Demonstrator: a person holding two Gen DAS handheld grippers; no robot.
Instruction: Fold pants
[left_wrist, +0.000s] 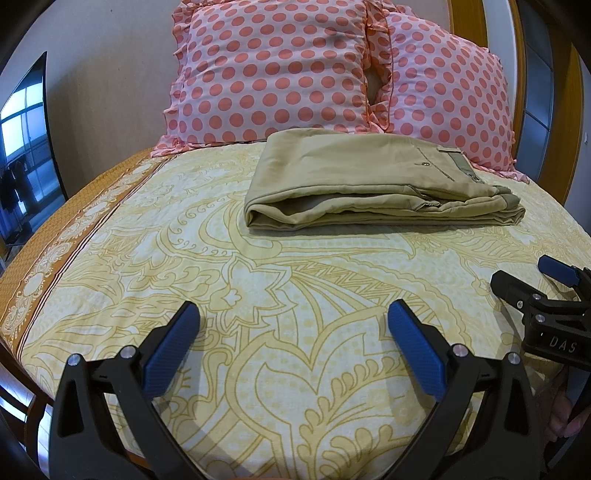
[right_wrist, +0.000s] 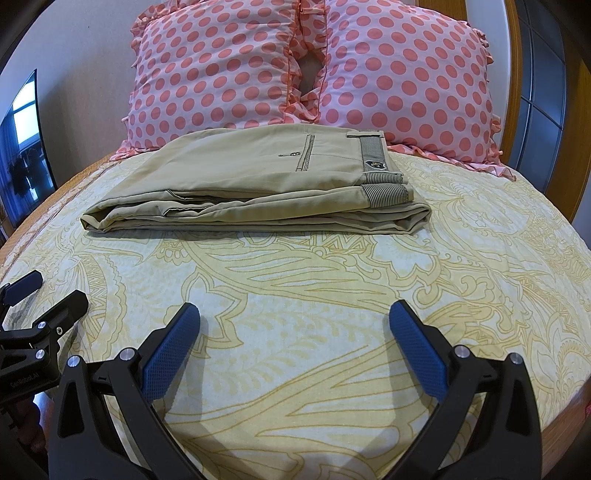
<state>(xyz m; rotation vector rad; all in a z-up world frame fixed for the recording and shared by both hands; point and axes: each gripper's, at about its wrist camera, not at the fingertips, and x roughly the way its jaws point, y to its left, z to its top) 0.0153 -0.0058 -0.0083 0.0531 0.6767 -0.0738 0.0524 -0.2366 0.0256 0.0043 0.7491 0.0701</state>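
Khaki pants (left_wrist: 369, 181) lie folded in a flat stack on the yellow patterned bed sheet (left_wrist: 258, 295), just in front of the pillows. They also show in the right wrist view (right_wrist: 258, 184), waistband to the right. My left gripper (left_wrist: 293, 314) is open and empty, held above the sheet well short of the pants. My right gripper (right_wrist: 295, 314) is open and empty too, also short of the pants. The right gripper shows at the right edge of the left wrist view (left_wrist: 546, 295), and the left gripper at the left edge of the right wrist view (right_wrist: 33, 314).
Two pink polka-dot pillows (left_wrist: 280, 70) (right_wrist: 402, 77) lean against the wooden headboard (left_wrist: 465, 22) behind the pants. A dark TV screen (left_wrist: 26, 147) stands to the left of the bed. The sheet's orange border (left_wrist: 74, 229) runs along the left edge.
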